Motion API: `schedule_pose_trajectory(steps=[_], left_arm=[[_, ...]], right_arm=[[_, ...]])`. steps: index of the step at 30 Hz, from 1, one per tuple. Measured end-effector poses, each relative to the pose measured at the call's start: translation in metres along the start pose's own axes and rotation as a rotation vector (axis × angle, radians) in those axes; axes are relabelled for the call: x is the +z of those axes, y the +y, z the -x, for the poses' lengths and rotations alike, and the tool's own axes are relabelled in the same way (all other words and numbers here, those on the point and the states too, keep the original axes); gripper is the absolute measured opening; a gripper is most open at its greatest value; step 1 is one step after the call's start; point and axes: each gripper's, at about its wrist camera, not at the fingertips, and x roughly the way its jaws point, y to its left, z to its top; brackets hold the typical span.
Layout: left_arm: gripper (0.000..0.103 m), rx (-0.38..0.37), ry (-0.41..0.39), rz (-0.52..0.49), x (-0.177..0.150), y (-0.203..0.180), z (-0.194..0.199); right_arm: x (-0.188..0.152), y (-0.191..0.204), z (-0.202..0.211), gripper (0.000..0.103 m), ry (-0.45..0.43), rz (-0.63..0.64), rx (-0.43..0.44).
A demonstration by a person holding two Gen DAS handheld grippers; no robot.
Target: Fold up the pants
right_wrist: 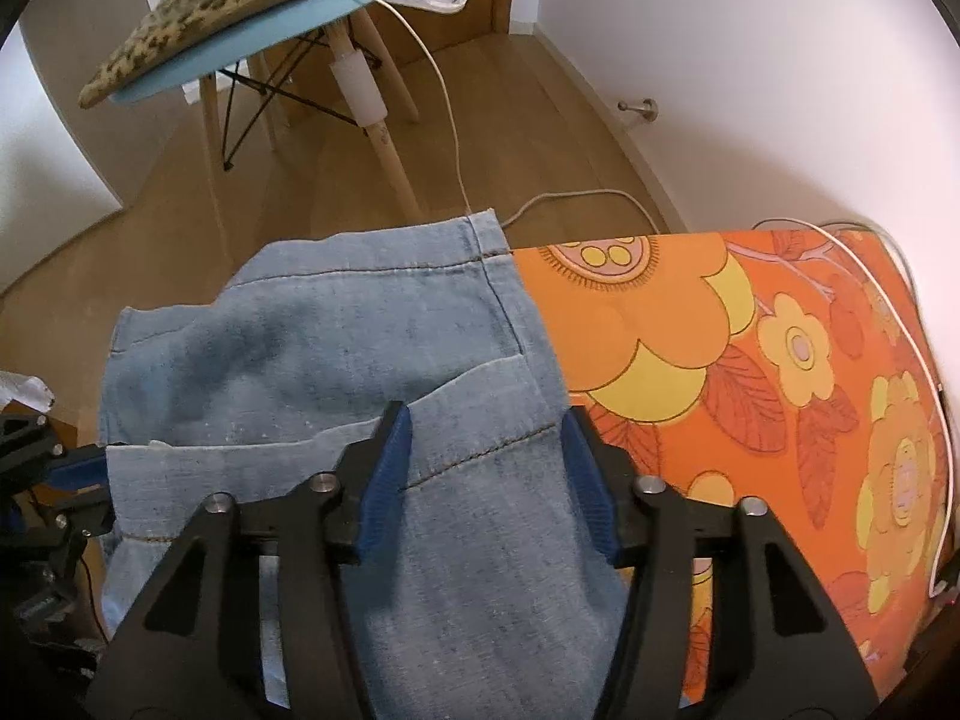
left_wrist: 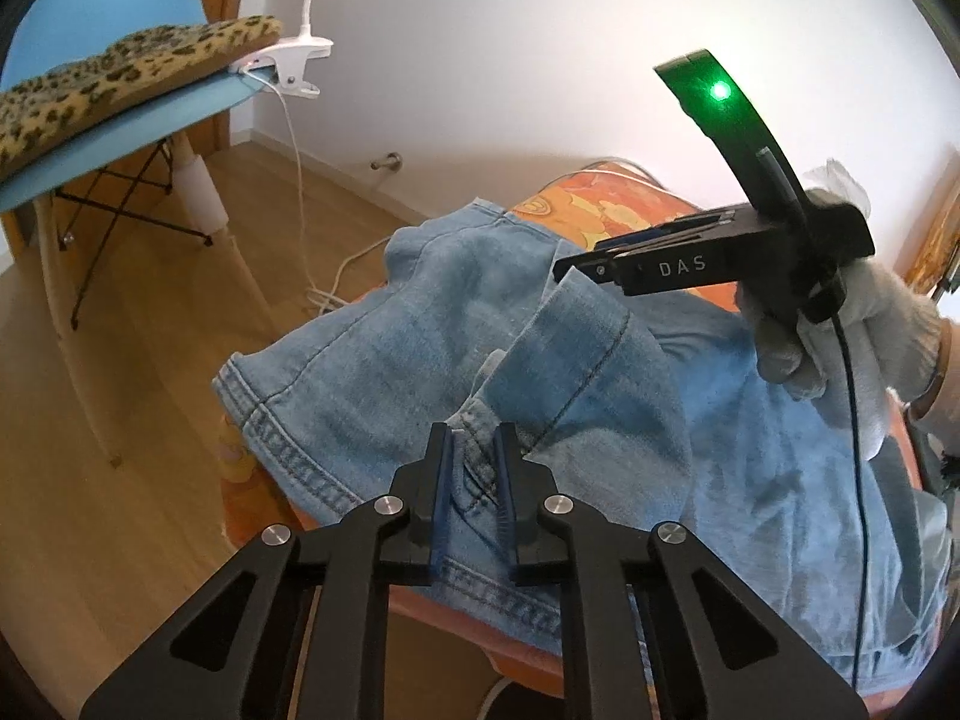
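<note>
Between left gripper (left_wrist: 474, 480) jaws: bunched seam of pants (left_wrist: 600, 420), pinched. Right gripper (right_wrist: 489, 480) jaws spread, straddling folded denim. Pants on worktop's orange flowered cloth (right_wrist: 750, 360), edge overhanging floor (right_wrist: 180, 228). Blue chair (right_wrist: 282, 18) behind.

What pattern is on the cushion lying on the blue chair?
Leopard print, tan with dark spots; the cushion on the blue chair shows best in the left wrist view.

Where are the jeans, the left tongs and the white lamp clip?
jeans (right_wrist: 336, 348): right wrist view, on the flat denim above the pocket.
left tongs (left_wrist: 472, 483): left wrist view, midway between the tips, over the hem.
white lamp clip (left_wrist: 294, 63): left wrist view, on the clip's body at the chair's edge.
</note>
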Motion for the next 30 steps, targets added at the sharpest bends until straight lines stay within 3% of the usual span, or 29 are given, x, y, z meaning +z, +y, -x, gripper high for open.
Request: schedule_pose_trajectory(steps=[3, 4, 7, 14, 18, 19, 21, 23, 30], left_arm=[[0.011, -0.013, 0.001, 0.013, 0.000, 0.003, 0.001], [0.010, -0.020, 0.003, 0.022, -0.001, 0.004, 0.001], [0.000, -0.031, -0.004, 0.046, -0.001, 0.007, 0.007], [0.000, -0.035, -0.026, 0.033, -0.005, 0.010, 0.016], [0.021, -0.067, 0.017, 0.073, 0.000, 0.018, 0.009], [0.038, -0.076, 0.024, 0.089, 0.001, 0.019, 0.009], [0.055, -0.102, 0.034, 0.131, 0.004, 0.022, 0.007], [0.055, -0.127, 0.033, 0.140, 0.007, 0.021, 0.006], [0.055, -0.068, 0.051, 0.110, 0.010, 0.011, -0.008]], right_arm=[[-0.003, 0.003, 0.004, 0.021, -0.018, 0.020, -0.010], [-0.004, 0.004, 0.007, 0.020, -0.025, 0.028, -0.010], [-0.006, 0.009, 0.018, 0.017, -0.061, 0.052, -0.039], [-0.009, -0.001, 0.060, 0.016, -0.181, -0.013, -0.010], [-0.019, -0.003, 0.082, 0.016, -0.219, -0.012, 0.005], [-0.019, 0.000, 0.083, 0.016, -0.221, -0.009, 0.002], [-0.027, 0.001, 0.086, 0.016, -0.210, -0.003, -0.002], [-0.036, 0.001, 0.085, 0.016, -0.192, 0.012, -0.017], [-0.068, -0.011, 0.086, 0.016, -0.153, -0.007, -0.036]])
